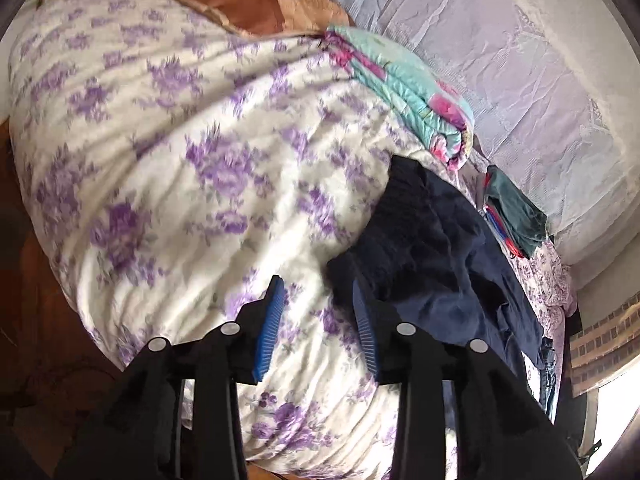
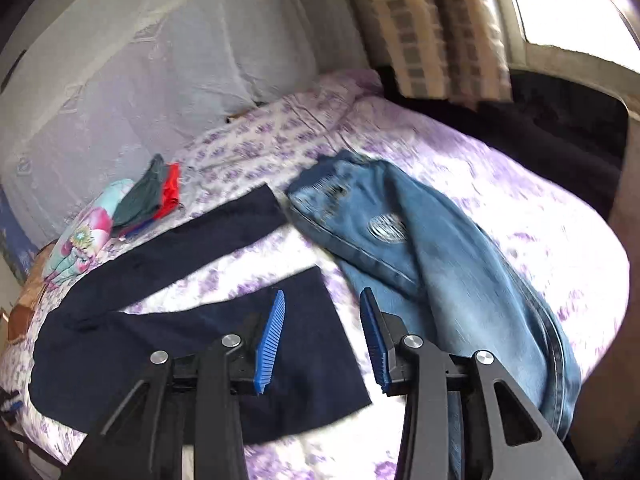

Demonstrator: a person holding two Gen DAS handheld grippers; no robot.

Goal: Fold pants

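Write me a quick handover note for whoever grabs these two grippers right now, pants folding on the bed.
Left gripper: open, empty, over the floral bedspread just beside the navy pants.
Right gripper: open, empty, above the nearer navy leg hem.
Navy pants: lying on the bedspread with the two legs spread apart in a V, not folded.
Blue jeans: to the right of the navy pants, loosely doubled over, still untidy.
Small folded clothes sit near the headboard side.
Done: nothing clearly finished. Left: bring the navy legs together and fold, then probably the jeans.
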